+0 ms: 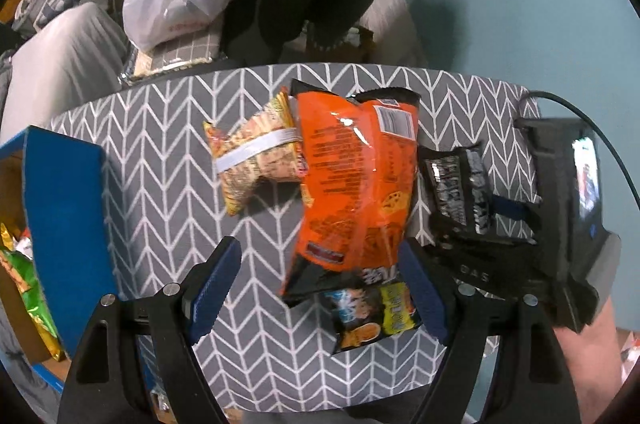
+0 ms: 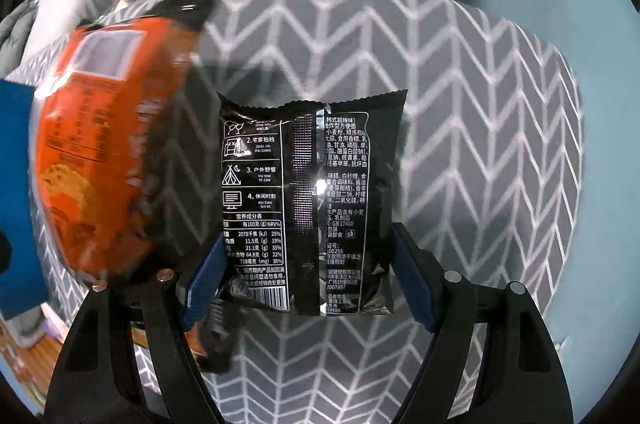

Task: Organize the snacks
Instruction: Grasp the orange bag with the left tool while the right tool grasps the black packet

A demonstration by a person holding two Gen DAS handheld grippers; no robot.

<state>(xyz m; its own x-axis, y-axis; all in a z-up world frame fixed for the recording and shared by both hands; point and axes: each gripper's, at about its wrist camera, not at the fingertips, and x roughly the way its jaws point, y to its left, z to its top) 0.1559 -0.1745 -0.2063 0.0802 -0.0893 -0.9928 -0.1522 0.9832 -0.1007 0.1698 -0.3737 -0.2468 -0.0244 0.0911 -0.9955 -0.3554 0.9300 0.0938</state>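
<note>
Glossy, crinkled orange snack bag [image 1: 352, 180] on grey chevron-weave cloth [image 1: 160, 160], between spread pads of left gripper [image 1: 320, 288], untouched. Shiny black packet [image 2: 312, 200], flat, rectangular, serrated top edge, between spread pads of right gripper [image 2: 308, 280]; contact hard to judge. Blue box [image 1: 64, 208] cut off at left. Small dark packet [image 1: 372, 316] partly hidden under orange bag.

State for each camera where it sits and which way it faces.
Left wrist: sits on the left gripper, faces down at the orange snack bag on the herringbone cushion; the open jaws and a bare arm show.
Right wrist: sits on the right gripper, faces down at the black packet between its jaws.
Shared: orange bag, black packet, cushion and blue box.
</note>
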